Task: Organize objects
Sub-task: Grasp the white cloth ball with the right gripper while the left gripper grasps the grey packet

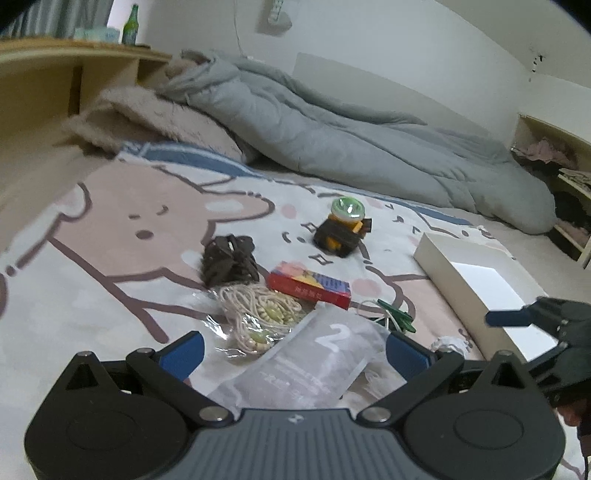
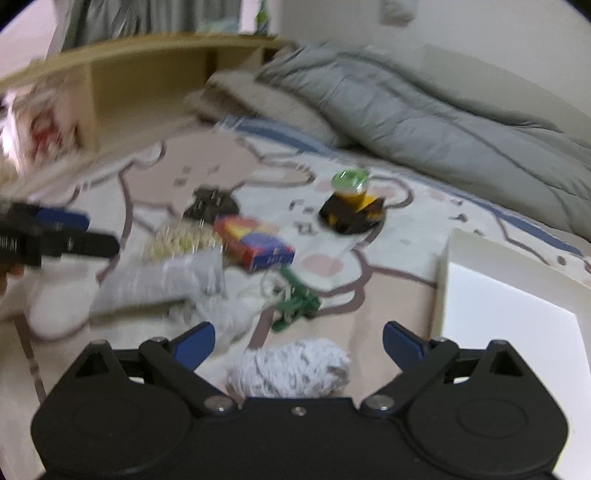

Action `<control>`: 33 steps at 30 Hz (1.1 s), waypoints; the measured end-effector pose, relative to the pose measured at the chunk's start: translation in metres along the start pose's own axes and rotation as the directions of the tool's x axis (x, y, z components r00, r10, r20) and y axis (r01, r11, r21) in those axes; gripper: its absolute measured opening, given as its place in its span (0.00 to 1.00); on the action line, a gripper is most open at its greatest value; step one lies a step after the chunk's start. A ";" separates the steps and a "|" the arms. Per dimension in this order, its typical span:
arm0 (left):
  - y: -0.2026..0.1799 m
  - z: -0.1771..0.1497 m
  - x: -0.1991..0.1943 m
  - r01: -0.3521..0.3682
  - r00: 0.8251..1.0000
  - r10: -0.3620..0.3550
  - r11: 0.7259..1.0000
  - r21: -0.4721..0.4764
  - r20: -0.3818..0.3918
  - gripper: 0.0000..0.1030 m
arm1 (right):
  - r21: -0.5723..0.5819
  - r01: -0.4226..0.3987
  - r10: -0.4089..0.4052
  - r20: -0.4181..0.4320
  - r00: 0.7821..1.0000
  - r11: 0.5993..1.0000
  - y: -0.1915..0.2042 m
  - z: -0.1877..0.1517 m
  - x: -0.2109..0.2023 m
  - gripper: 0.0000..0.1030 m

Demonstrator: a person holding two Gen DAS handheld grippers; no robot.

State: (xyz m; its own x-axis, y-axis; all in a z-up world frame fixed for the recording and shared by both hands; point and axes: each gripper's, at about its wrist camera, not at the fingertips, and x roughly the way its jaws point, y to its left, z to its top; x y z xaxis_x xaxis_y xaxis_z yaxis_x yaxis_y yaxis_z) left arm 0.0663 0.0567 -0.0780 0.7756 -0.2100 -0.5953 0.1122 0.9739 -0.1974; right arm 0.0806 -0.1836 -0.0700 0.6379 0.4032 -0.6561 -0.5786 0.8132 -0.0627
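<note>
Small items lie on a cartoon-print bed sheet [image 1: 110,229]. My left gripper [image 1: 295,350] is open, its jaws either side of a clear packet marked "2" [image 1: 317,365]. Beyond it lie a bag of beaded cord [image 1: 258,314], a dark hair clip [image 1: 229,258], a red card box [image 1: 308,284], a green clip [image 1: 397,315] and an orange headlamp [image 1: 343,227]. My right gripper [image 2: 295,343] is open, a crumpled white-grey wad [image 2: 291,365] between its jaws. The white box [image 2: 517,317] is to its right. The right wrist view is blurred.
A grey duvet [image 1: 332,129] and a furry pillow [image 1: 155,118] fill the far side of the bed. A wooden headboard shelf [image 1: 55,74] with a green bottle [image 1: 131,26] stands at the left. A side shelf [image 1: 569,206] is at the right.
</note>
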 end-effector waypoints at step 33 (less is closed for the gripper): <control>0.003 0.006 0.060 0.160 0.949 -0.203 0.969 -0.186 -0.242 0.93 | -0.092 -0.127 0.114 -0.136 0.984 0.988 0.031 -0.036 -0.043 0.73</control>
State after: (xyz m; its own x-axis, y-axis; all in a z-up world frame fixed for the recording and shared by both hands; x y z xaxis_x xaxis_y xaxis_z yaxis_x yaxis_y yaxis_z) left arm 0.1167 0.0474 -0.1091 0.5625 -0.4182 -0.7132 0.1174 0.8943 -0.4318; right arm 0.0167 -0.1912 -0.0707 0.4927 0.4326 -0.7551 -0.6994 0.7131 -0.0478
